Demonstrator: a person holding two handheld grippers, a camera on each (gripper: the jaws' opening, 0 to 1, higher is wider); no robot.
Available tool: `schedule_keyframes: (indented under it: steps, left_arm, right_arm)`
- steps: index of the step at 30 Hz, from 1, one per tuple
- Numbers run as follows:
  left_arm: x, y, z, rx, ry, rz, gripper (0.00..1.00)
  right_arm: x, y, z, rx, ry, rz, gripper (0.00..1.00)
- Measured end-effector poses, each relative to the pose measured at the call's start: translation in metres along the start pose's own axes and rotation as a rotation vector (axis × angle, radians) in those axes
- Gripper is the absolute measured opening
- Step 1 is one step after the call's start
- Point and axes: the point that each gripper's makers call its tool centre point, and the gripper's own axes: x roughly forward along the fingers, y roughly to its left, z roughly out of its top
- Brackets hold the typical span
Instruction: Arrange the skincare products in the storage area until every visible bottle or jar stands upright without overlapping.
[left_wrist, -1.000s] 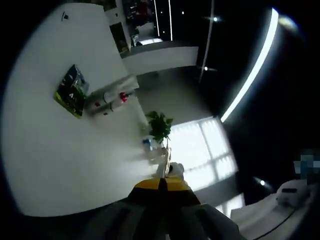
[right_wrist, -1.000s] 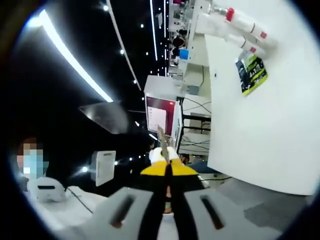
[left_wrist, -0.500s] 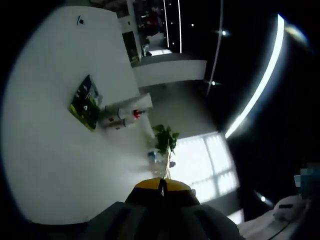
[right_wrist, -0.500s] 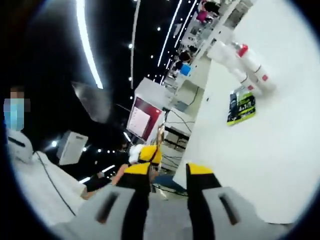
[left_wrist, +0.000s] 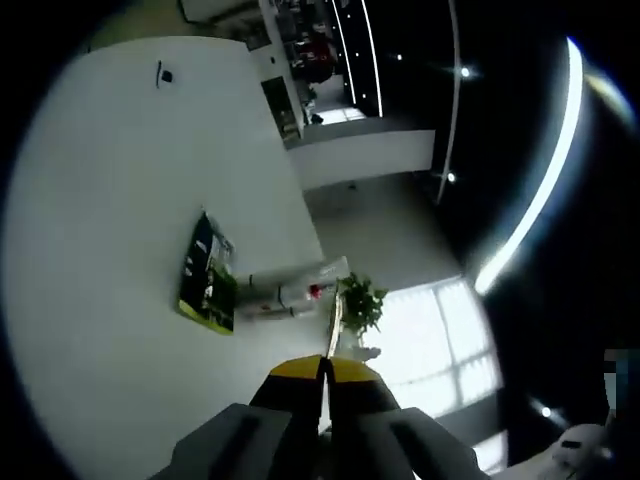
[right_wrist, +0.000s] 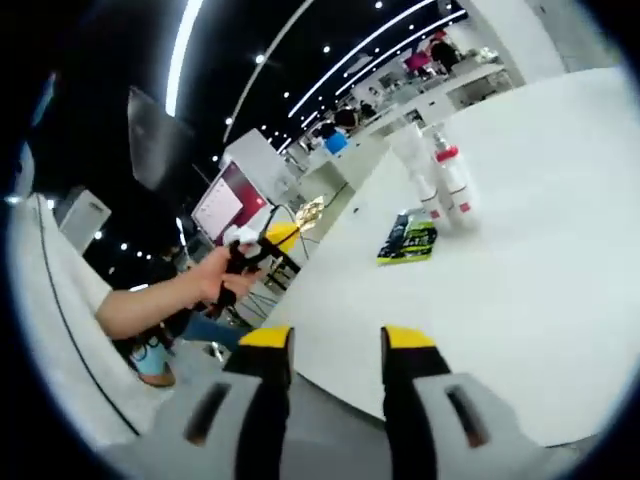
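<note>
Right gripper view, read from left to right: a person's hand (right_wrist: 215, 283) reaches in from the left holding the left gripper (right_wrist: 262, 252), off the near-left edge of the white table (right_wrist: 520, 330); whether that tool is clenched cannot be told from here. Next comes a green and black packet (right_wrist: 410, 239) lying flat, and just right of it two white bottles with red caps (right_wrist: 447, 182) standing upright close together, far from the camera. The right gripper (right_wrist: 335, 345) sits low in the foreground with its yellow-tipped jaws parted and nothing between them.

In the left gripper view, the left gripper (left_wrist: 322, 375) has its jaws pressed together on nothing visible; the packet (left_wrist: 207, 275) and the bottles (left_wrist: 290, 292) lie ahead of it, with a potted plant (left_wrist: 360, 305) just beyond.

As a judgement, the task looks barely begun: neither tool is near the products. The two bottles seem upright already, though they may be touching; that is too small to tell. The packet remains lying flat.

Room for moving is generous: broad bare tabletop surrounds the group on the near and right sides. The table's near-left edge is the closest drop.
</note>
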Motion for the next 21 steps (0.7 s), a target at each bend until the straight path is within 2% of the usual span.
schedule_keyframes:
  steps: [3, 6, 10, 13, 17, 21]
  left_arm:
    - [0.005, 0.01, 0.016, 0.005, -0.009, 0.025, 0.01]
    - [0.012, 0.02, 0.034, -0.006, -0.022, 0.034, 0.01]
    - [0.02, 0.025, 0.041, -0.009, -0.023, 0.055, 0.01]
    - [0.026, 0.041, 0.055, -0.018, -0.027, 0.083, 0.01]
    - [0.032, 0.061, 0.072, -0.027, -0.034, 0.118, 0.01]
    - [0.039, 0.069, 0.079, -0.029, -0.028, 0.133, 0.01]
  right_arm:
    - [-0.011, -0.016, 0.0, -0.014, 0.0, -0.082, 0.36]
    - [-0.017, -0.023, 0.0, 0.015, -0.018, -0.12, 0.36]
    - [-0.015, -0.02, -0.006, 0.006, 0.004, -0.126, 0.36]
    - [-0.012, -0.02, -0.017, -0.033, 0.06, -0.135, 0.36]
    - [-0.009, -0.018, -0.022, -0.051, 0.087, -0.127, 0.36]
    - [-0.006, -0.014, -0.026, -0.067, 0.107, -0.105, 0.36]
